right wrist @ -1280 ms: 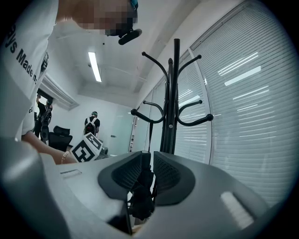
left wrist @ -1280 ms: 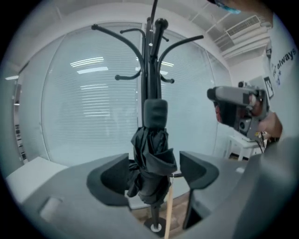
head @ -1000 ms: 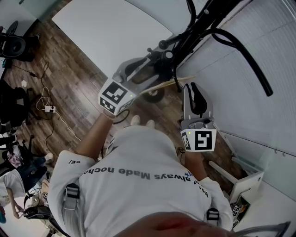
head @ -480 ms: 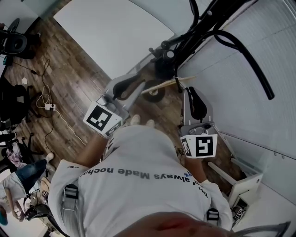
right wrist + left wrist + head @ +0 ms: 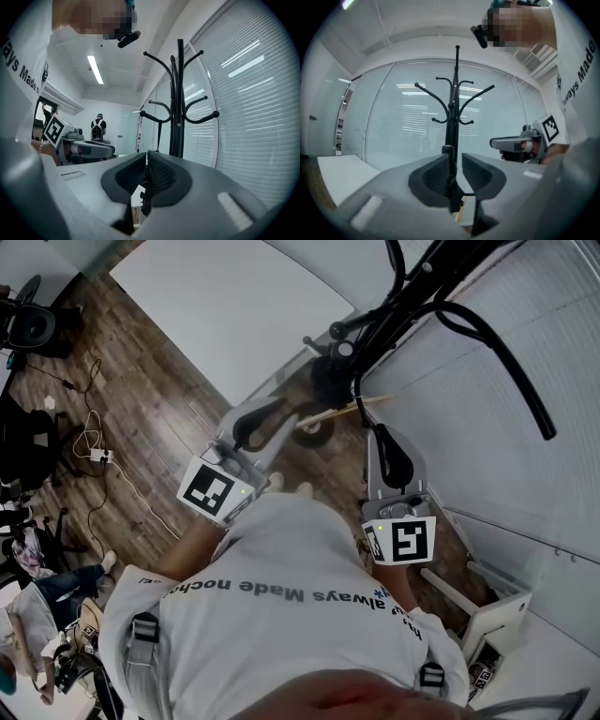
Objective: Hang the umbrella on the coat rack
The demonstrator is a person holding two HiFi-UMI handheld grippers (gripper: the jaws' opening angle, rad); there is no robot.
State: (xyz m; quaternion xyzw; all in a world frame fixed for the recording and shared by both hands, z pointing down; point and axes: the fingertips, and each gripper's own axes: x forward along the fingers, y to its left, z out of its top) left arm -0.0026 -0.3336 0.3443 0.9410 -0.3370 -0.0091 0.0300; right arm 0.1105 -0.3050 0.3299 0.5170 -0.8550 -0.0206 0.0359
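The black coat rack (image 5: pixel 403 296) rises at the upper right, its hooks spreading overhead (image 5: pixel 452 117) (image 5: pixel 179 93). A black folded umbrella (image 5: pixel 330 371) with a pale wooden handle (image 5: pixel 342 411) is up against the rack's pole. My left gripper (image 5: pixel 292 399) points at it from the left. In the left gripper view the left gripper (image 5: pixel 454 161) is shut, with the umbrella's dark body (image 5: pixel 451 190) wedged low between its jaws. My right gripper (image 5: pixel 380 427) lies just under the handle. Its jaws (image 5: pixel 146 159) are closing, almost touching, on a thin dark strap (image 5: pixel 144 194).
A white table (image 5: pixel 234 296) stands at the far left of the rack. Slatted blinds behind glass (image 5: pixel 506 474) close off the right side. Cables (image 5: pixel 94 456) lie on the wooden floor, a white stand (image 5: pixel 487 610) sits at lower right, and a person (image 5: pixel 98 126) stands far off.
My left gripper pulled back from the umbrella toward my body, and its jaws went from wide open to shut. The right gripper stayed in place while its jaws narrowed.
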